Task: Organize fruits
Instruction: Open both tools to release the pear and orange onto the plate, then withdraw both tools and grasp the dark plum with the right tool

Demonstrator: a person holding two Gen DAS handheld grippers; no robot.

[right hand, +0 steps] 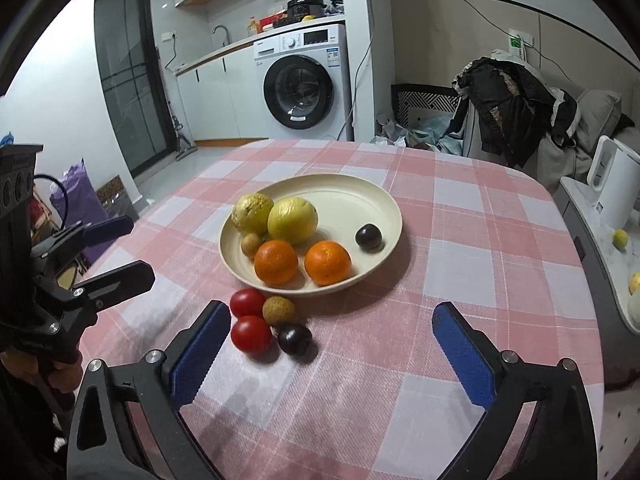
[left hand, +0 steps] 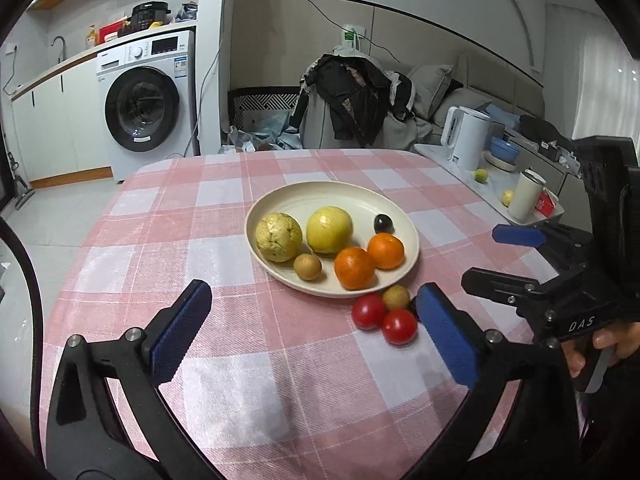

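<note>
A cream plate (left hand: 332, 196) (right hand: 352, 200) sits mid-table on the pink checked cloth. It holds two yellow-green fruits (right hand: 292, 220), two oranges (right hand: 328, 262), a small brown fruit (left hand: 307, 266) and a dark plum (right hand: 368, 237). On the cloth just in front of the plate lie two red tomatoes (right hand: 251, 334) (left hand: 368, 311), a brown fruit (right hand: 279, 310) and a second dark plum (right hand: 295, 339). My left gripper (left hand: 312, 312) is open above the cloth, its right pad beside the tomatoes. My right gripper (right hand: 332, 316) is open too, with the loose fruits by its left pad.
A low side table at the right carries a white kettle (left hand: 466, 138), a white cup (left hand: 526, 196), bowls and small yellow fruits (right hand: 621, 238). A chair heaped with dark clothes (left hand: 356, 92) stands behind the table. A washing machine (left hand: 144, 108) is far left.
</note>
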